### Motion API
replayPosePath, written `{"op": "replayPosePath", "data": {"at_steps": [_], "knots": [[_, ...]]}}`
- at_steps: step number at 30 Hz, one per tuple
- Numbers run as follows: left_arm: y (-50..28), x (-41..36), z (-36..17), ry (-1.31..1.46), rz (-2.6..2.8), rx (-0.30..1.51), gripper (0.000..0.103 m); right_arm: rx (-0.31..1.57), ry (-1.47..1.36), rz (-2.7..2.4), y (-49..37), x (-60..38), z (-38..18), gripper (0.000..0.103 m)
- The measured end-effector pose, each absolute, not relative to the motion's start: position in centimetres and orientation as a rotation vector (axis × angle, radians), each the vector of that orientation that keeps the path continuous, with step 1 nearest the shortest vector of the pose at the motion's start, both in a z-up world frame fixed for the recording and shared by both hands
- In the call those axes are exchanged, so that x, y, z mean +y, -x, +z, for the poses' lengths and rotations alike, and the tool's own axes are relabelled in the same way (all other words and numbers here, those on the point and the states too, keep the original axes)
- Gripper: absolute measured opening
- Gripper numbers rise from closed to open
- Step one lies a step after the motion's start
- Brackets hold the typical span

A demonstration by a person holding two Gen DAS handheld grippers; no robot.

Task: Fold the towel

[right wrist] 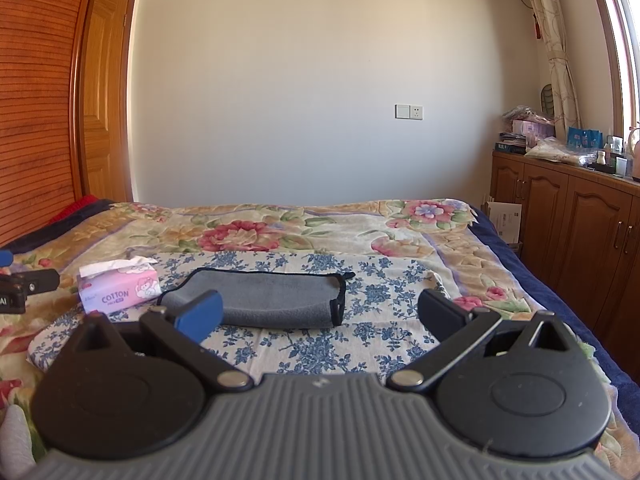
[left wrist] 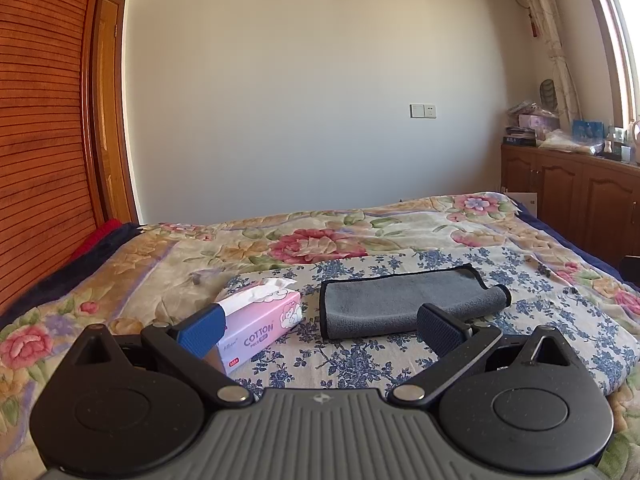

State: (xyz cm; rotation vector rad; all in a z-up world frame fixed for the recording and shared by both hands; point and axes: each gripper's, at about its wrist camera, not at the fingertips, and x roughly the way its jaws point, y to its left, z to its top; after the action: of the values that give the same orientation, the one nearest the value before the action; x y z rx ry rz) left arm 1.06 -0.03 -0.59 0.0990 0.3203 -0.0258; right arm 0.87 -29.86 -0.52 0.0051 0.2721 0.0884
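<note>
A grey towel point(left wrist: 404, 304) with a black hem lies folded into a long strip on a blue-flowered cloth point(left wrist: 352, 356) on the bed. It also shows in the right wrist view point(right wrist: 268, 298). My left gripper point(left wrist: 320, 328) is open and empty, just short of the towel's near edge. My right gripper point(right wrist: 320, 314) is open and empty, just short of the towel's near edge, toward its right end. The left gripper's tip point(right wrist: 24, 284) shows at the far left of the right wrist view.
A pink tissue box point(left wrist: 260, 328) stands left of the towel, close to my left gripper's left finger; it also shows in the right wrist view point(right wrist: 120, 290). A floral blanket point(right wrist: 280, 224) covers the bed. Wooden cabinets point(right wrist: 568, 216) stand at the right, a wooden headboard point(left wrist: 36, 140) at the left.
</note>
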Motion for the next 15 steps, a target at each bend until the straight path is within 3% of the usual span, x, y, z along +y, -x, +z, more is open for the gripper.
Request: {"op": "replayPosePath", "data": {"at_steps": [15], "knots": [[-1.07,0.11,-0.57,-0.100,-0.026,0.322,0.103,0.275,-0.005,0.088,-0.82,-29.79,-0.62,0.103]]}}
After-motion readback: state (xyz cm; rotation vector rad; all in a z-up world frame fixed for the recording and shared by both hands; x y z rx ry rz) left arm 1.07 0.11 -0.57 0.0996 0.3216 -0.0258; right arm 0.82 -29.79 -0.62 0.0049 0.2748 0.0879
